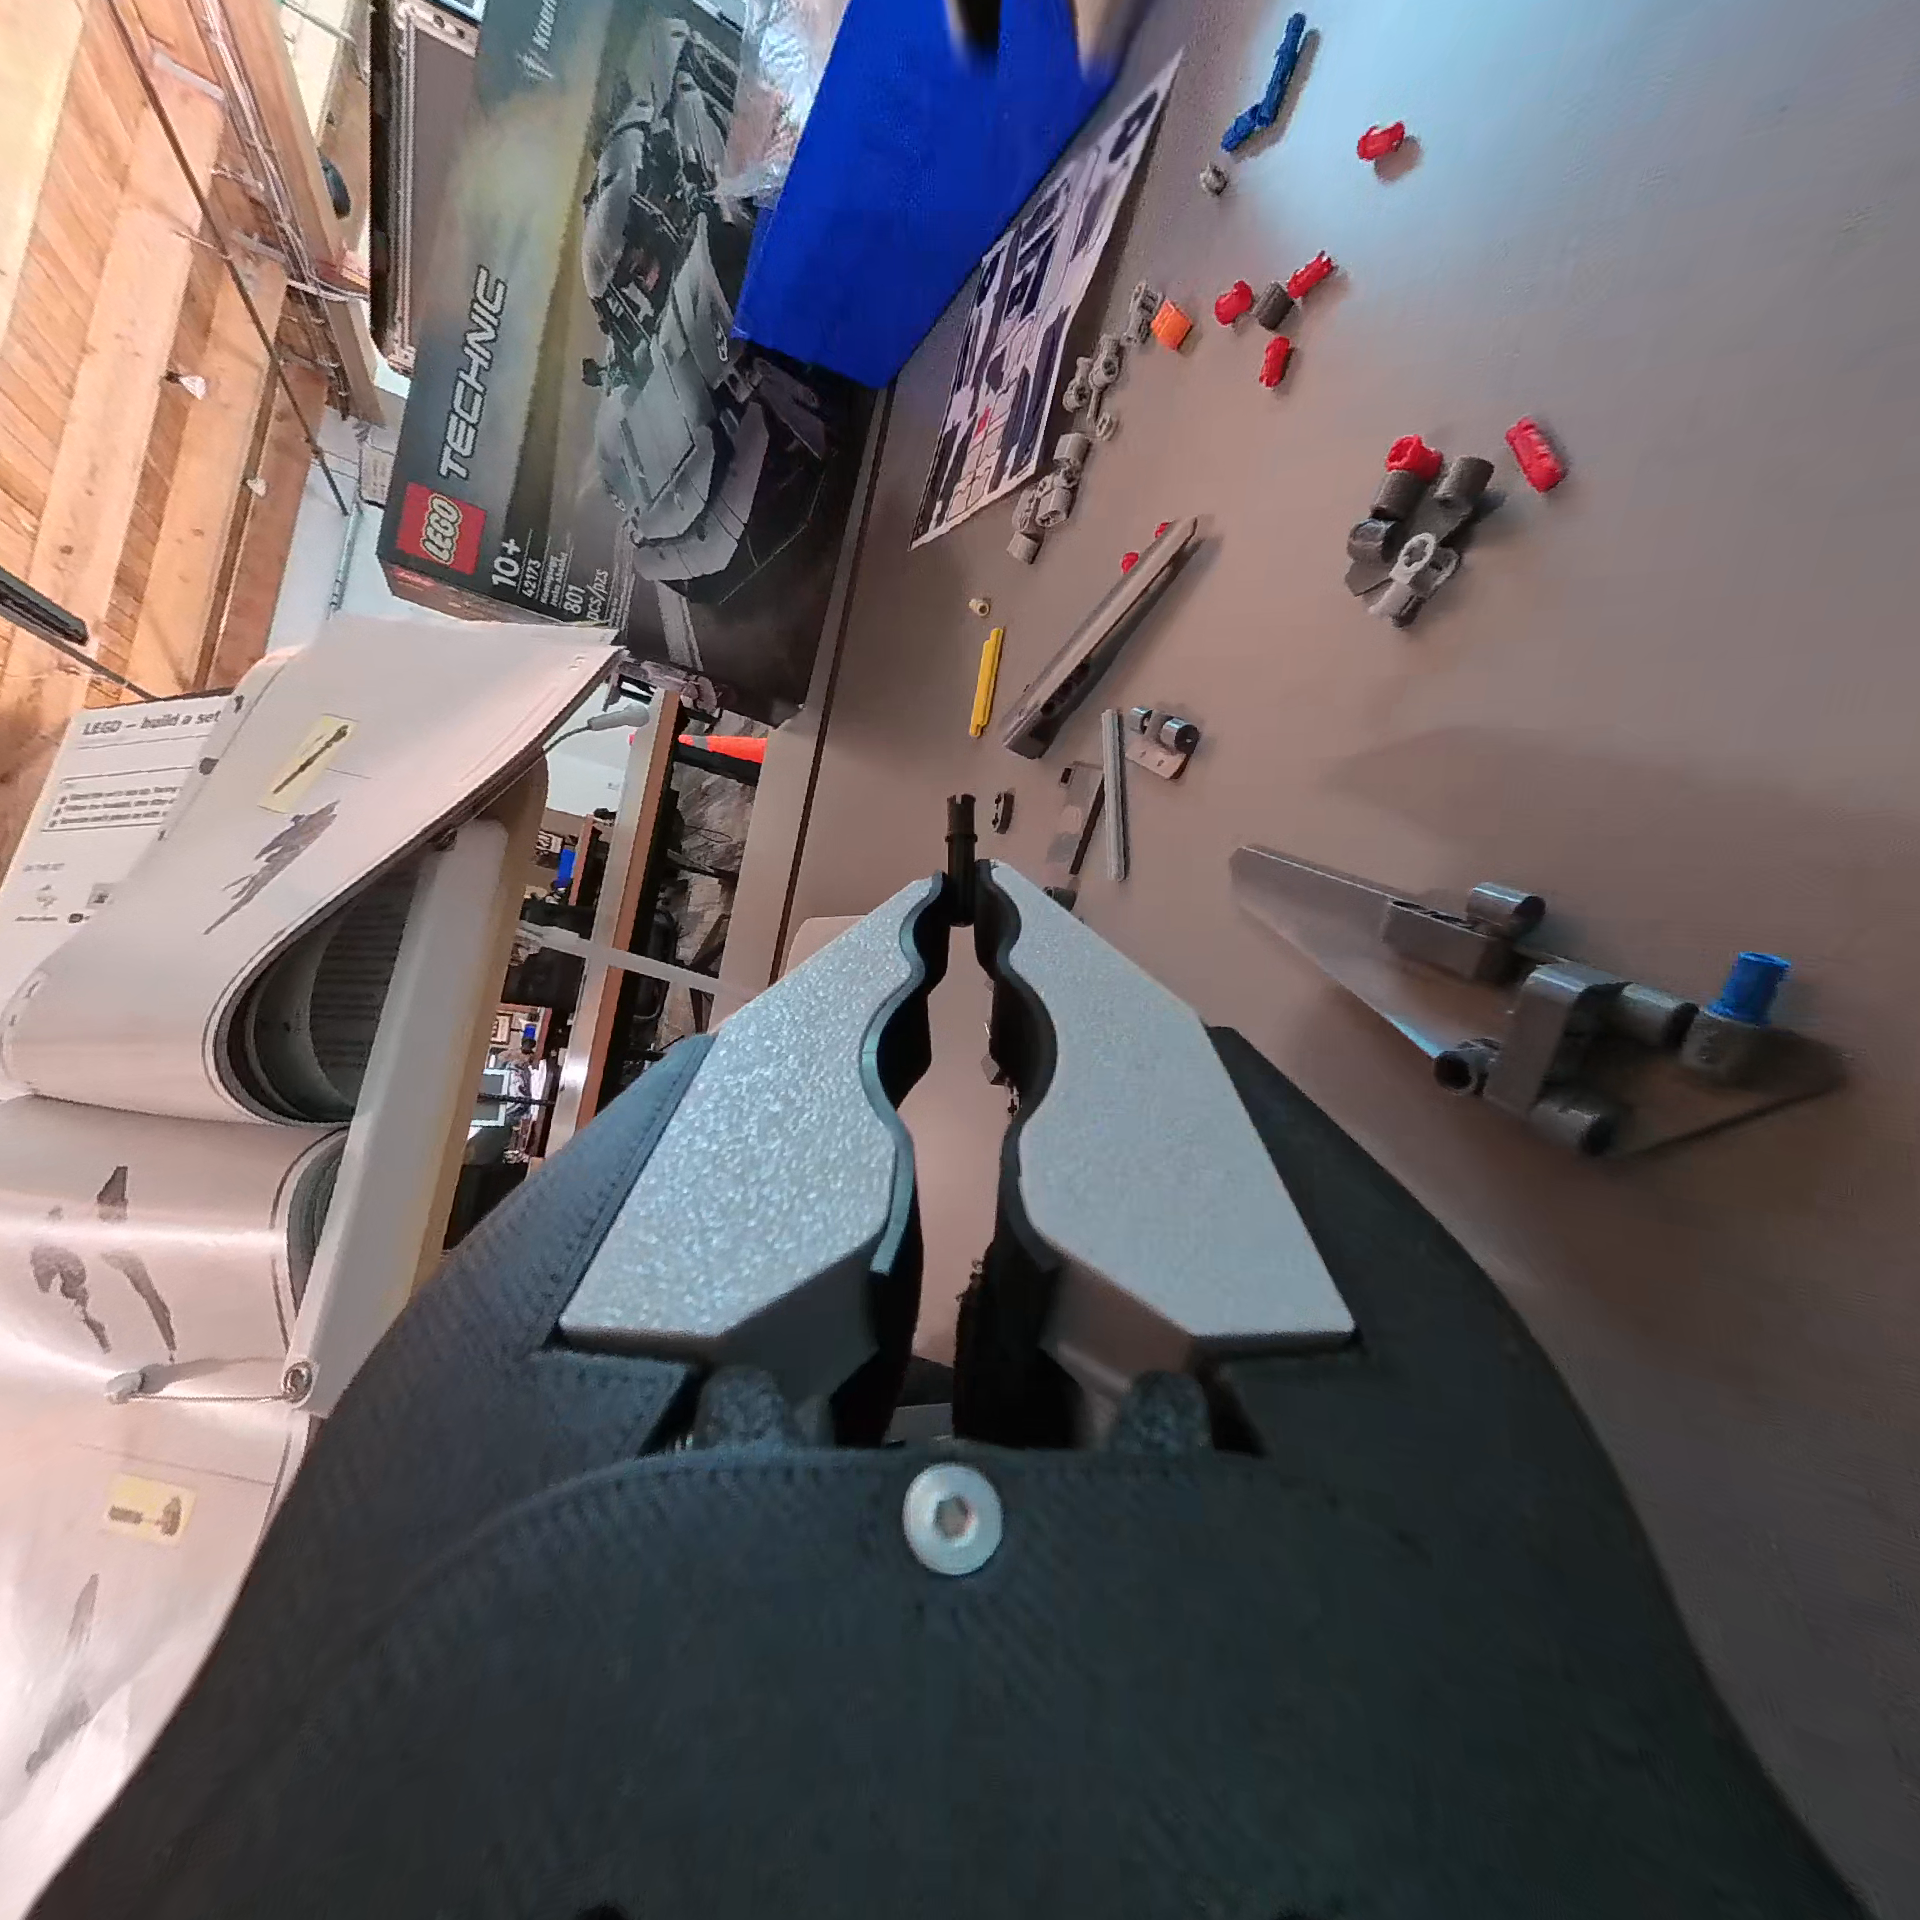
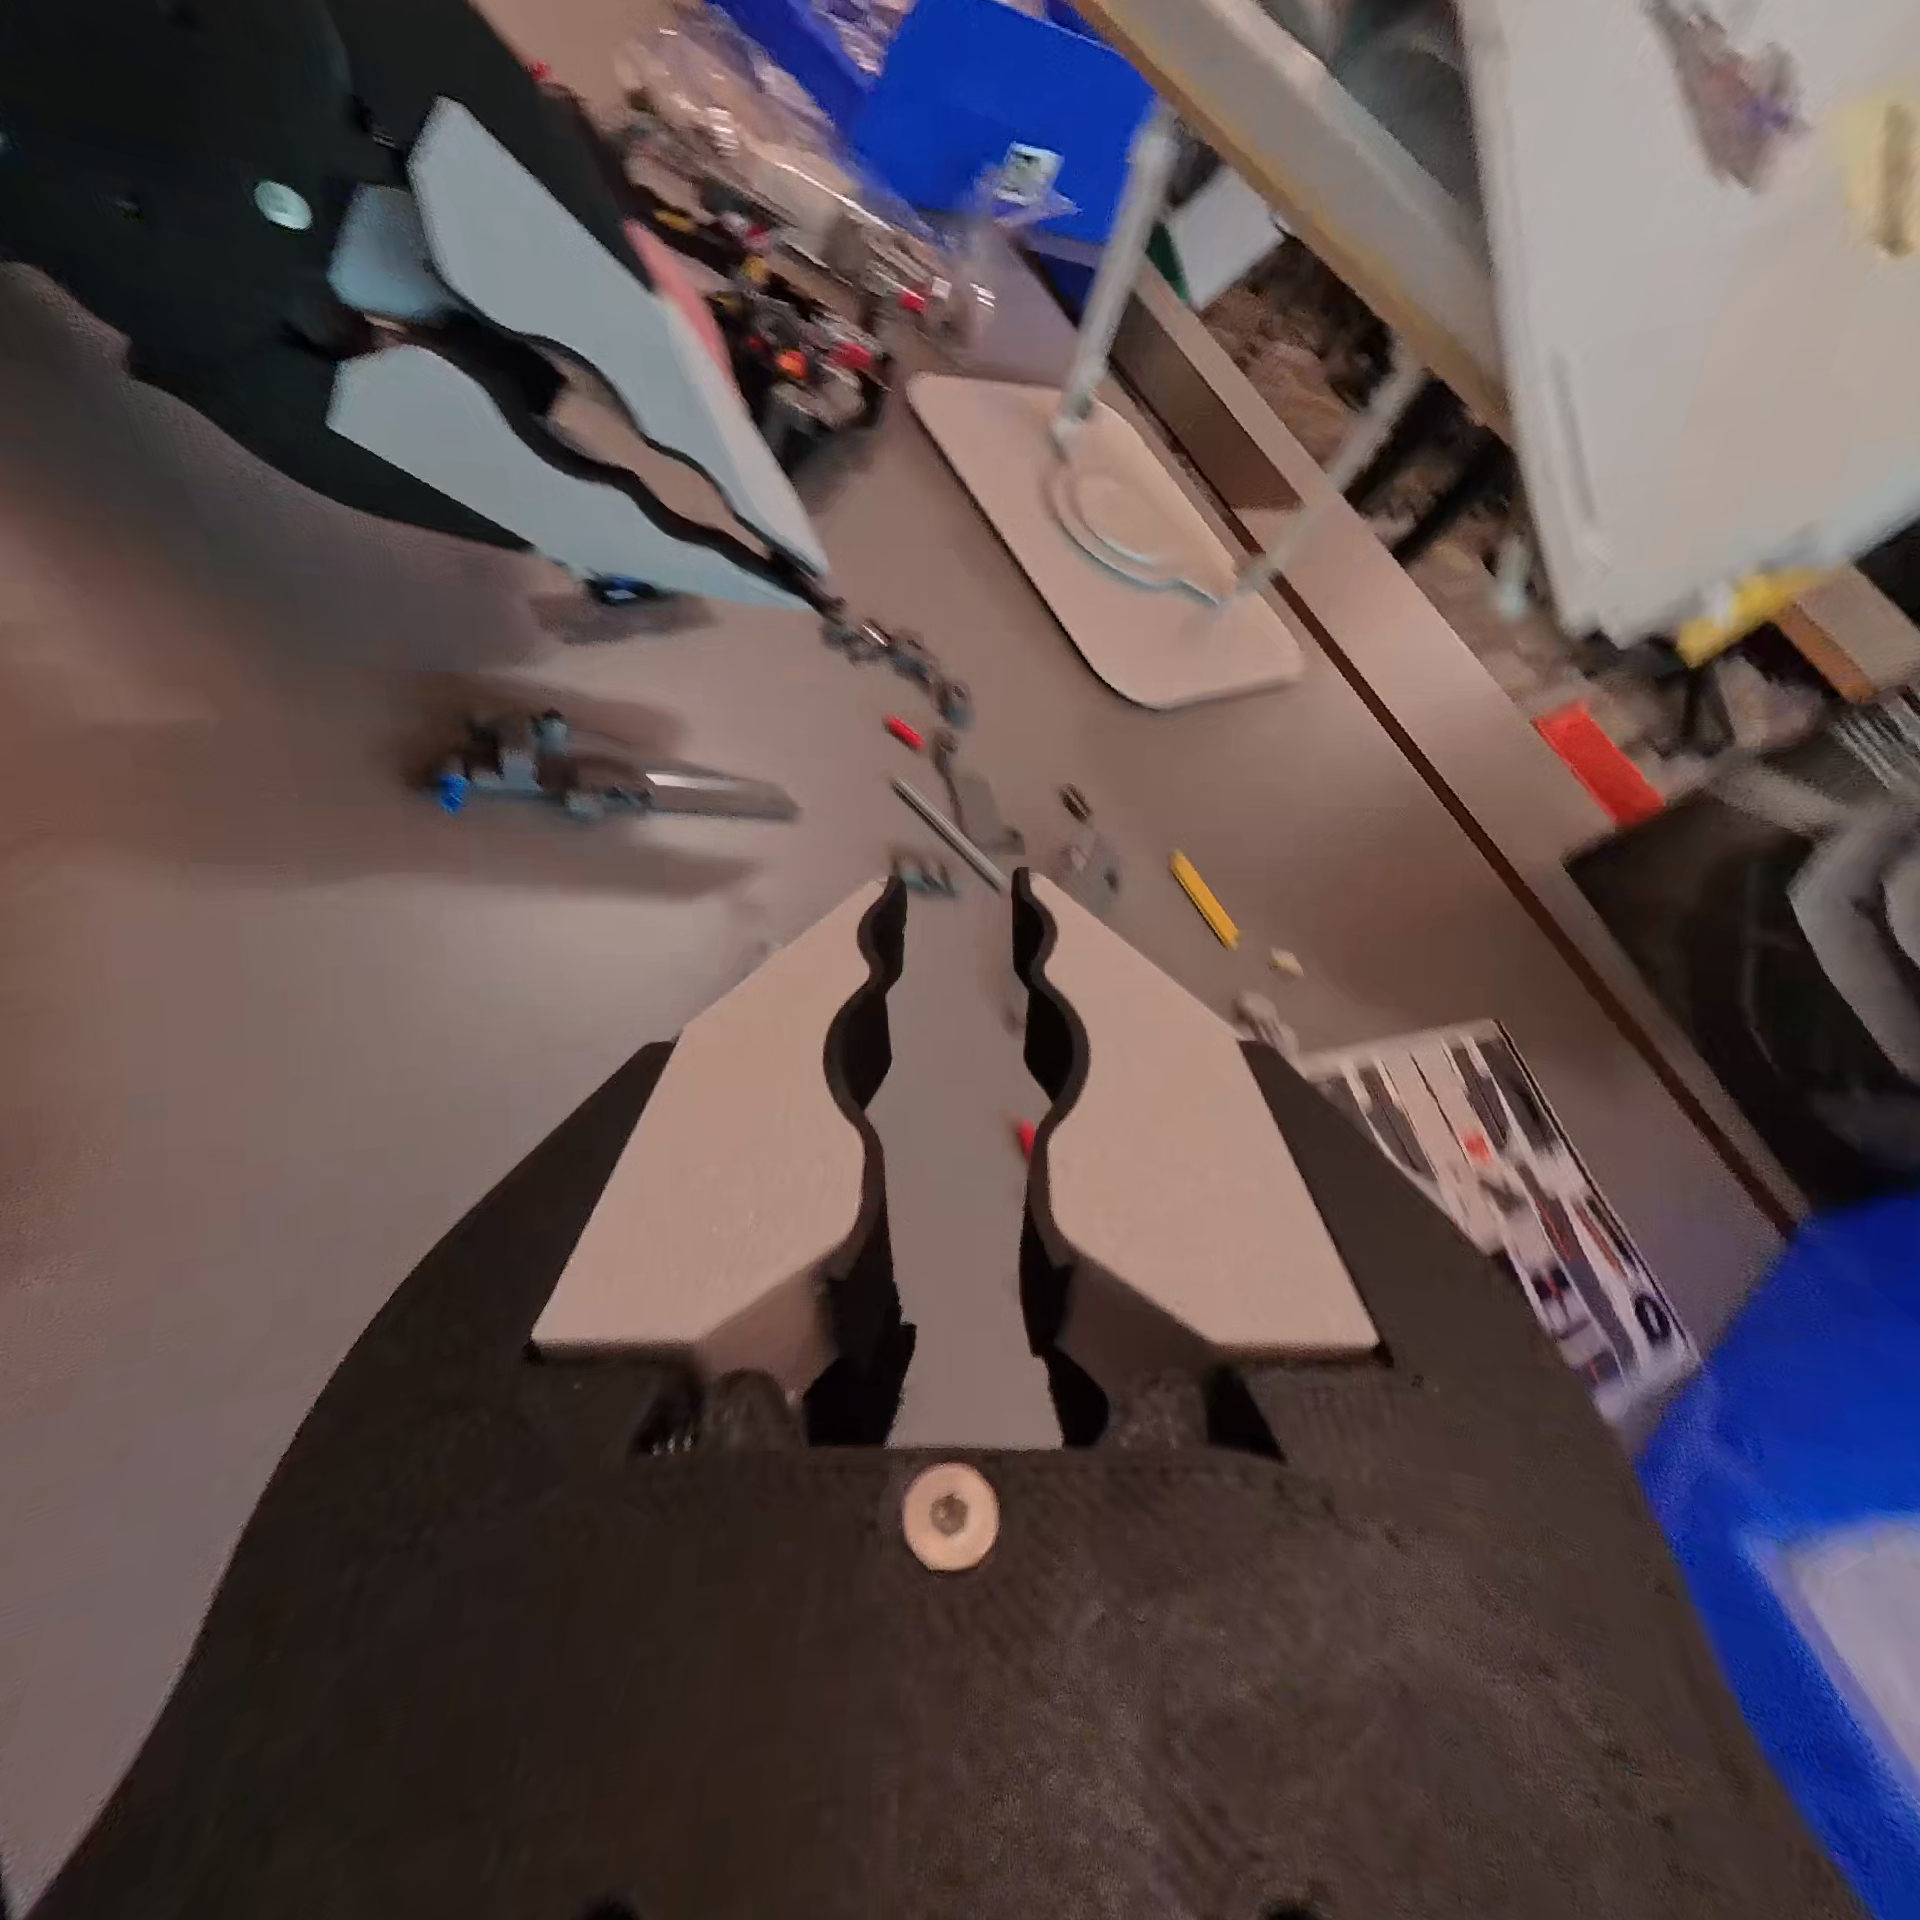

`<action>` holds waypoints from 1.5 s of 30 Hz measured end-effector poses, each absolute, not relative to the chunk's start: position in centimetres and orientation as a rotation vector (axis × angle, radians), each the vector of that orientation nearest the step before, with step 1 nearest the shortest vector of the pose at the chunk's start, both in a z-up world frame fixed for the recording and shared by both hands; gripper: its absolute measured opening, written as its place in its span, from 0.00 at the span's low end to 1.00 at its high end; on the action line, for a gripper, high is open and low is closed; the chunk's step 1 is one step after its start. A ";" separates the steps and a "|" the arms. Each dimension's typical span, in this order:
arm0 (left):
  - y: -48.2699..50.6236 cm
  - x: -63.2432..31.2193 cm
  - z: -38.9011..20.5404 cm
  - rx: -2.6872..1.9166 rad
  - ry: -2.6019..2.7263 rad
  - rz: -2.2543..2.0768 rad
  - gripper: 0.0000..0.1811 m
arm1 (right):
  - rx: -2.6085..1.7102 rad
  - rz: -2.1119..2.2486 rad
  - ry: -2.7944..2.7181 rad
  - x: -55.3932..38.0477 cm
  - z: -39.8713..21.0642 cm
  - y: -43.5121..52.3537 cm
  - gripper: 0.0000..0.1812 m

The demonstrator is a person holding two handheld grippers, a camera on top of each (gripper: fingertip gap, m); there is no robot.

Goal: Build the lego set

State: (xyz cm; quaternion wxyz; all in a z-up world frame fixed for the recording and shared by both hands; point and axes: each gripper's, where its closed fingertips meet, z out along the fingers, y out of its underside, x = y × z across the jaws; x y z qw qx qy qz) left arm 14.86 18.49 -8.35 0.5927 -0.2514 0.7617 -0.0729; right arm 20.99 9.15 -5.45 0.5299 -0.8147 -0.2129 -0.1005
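left gripper (image 1: 964, 896) pinching black pin (image 1: 960, 840); right gripper (image 2: 958, 883) empty.

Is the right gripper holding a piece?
No: in the right wrist view the right gripper is open, and only bare table shows between its fingers.

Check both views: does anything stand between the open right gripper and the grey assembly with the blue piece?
Nothing visible does. Bare table lies between the right gripper and the grey assembly, ahead to its left. The picture is blurred.
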 end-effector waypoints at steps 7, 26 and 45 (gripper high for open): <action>18.5 14.9 -8.4 -0.588 1.773 -0.173 0.01 | -1.990 -0.448 -0.123 34.3 -1.7 -2.1 0.08; 18.7 15.1 -8.9 -0.594 1.789 -0.170 0.01 | -2.501 -0.243 -0.058 41.3 -13.1 -8.4 0.09; 18.8 15.3 -9.6 -0.592 1.815 -0.173 0.00 | -2.511 -0.038 -0.051 42.7 -15.7 -7.7 0.03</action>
